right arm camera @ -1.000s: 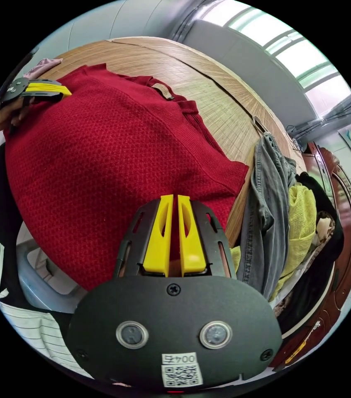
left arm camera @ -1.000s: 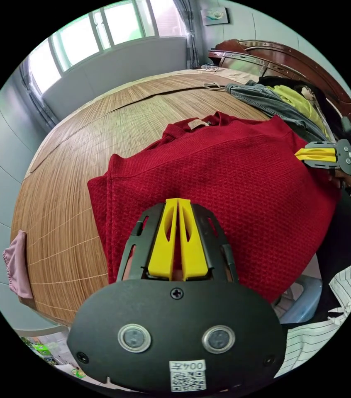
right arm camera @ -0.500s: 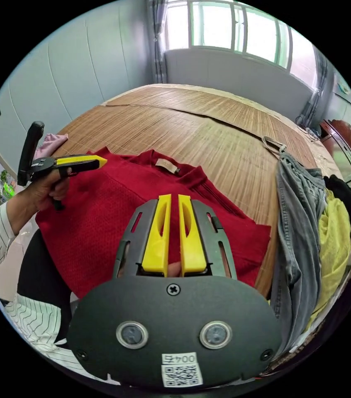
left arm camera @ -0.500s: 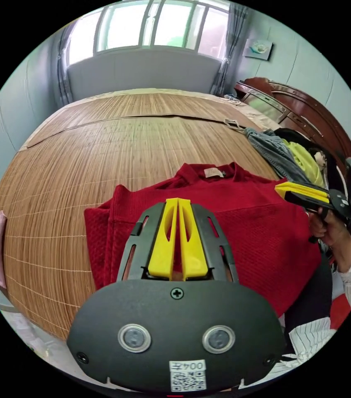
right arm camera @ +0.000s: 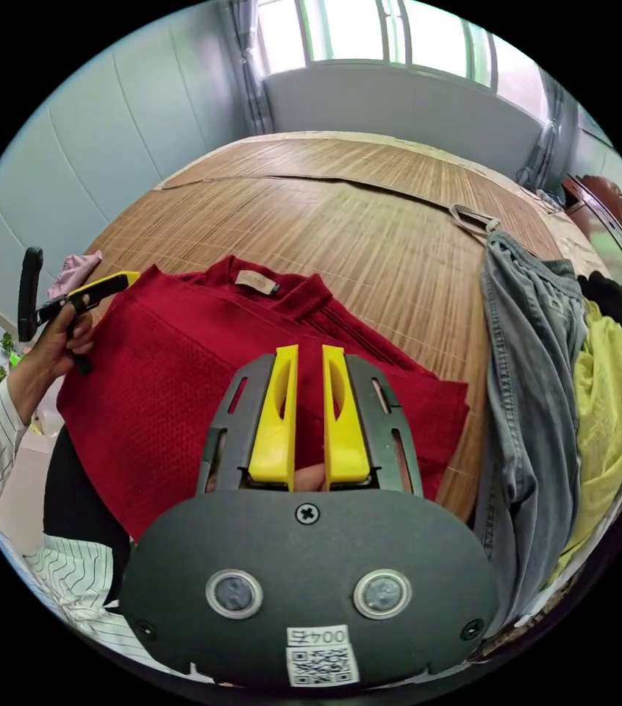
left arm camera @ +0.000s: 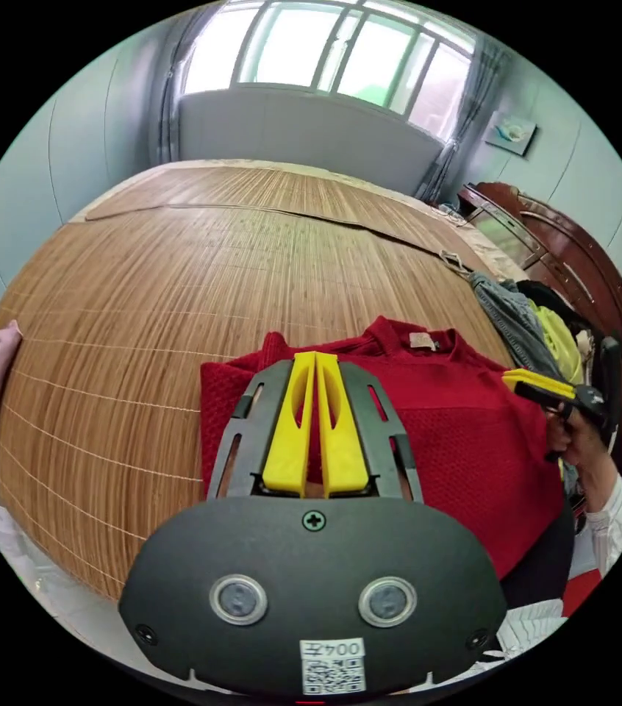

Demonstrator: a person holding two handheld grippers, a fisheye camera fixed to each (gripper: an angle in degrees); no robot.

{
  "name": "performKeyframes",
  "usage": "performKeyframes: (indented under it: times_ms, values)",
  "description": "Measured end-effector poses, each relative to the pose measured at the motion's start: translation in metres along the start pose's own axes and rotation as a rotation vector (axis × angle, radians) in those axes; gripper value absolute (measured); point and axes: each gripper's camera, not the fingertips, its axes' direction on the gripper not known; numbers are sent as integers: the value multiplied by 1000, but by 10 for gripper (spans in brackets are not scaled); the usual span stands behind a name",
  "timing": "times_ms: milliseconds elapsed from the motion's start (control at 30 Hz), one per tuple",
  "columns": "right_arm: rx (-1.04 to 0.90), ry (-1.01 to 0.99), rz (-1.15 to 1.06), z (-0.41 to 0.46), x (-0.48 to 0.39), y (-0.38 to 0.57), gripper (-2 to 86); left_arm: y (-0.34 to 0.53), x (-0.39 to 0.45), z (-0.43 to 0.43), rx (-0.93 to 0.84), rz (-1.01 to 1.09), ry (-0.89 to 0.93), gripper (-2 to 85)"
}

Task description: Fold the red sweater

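Left gripper view: my left tool [left arm camera: 315, 362] is closed, gripping nothing I can see; red sweater [left arm camera: 465, 441] on the bamboo mat [left arm camera: 179, 279], hem overhanging.
Right gripper view: right tool [right arm camera: 309, 357] slightly parted, empty; sleeves look folded in, the crosswise fold remains, I judge.

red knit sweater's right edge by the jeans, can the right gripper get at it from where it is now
Probably yes: the right gripper hangs above the red knit sweater with nothing between; the grey jeans lie beside that edge, not over it.

clothes pile [right arm camera: 546, 368] beside bare mat [right arm camera: 370, 213]
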Motion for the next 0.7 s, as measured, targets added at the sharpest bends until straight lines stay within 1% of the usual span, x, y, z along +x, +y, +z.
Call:
performKeyframes:
  times_ms: [100,200,267,333,367,400,467,600,633,700]
  values:
    - [-81,44,113,14,54,16,53,2,-35,9,-11,-155,106,4]
    - [-61,-62,173,19,90,27,33,1,-43,14,-23,-189,114,5]
    - [-69,-90,186,21,102,28,31,0,-44,14,-28,-198,122,5]
    - [-41,-121,249,11,120,34,37,2,-44,5,-2,-222,122,5]
    - [-20,-121,256,6,124,37,39,5,-41,-8,51,-227,124,4]
    - [15,-138,262,-7,130,45,42,9,-37,-22,86,-210,152,4]
    - [40,-178,268,-24,135,61,45,18,-27,-40,100,-176,214,3]
    - [42,-276,211,-39,120,108,45,69,5,-60,73,-68,275,2]
    - [19,-292,190,-32,117,119,45,76,8,-59,68,-61,273,2]
    - [-49,-273,195,-13,122,133,39,98,11,-44,18,-46,186,3]
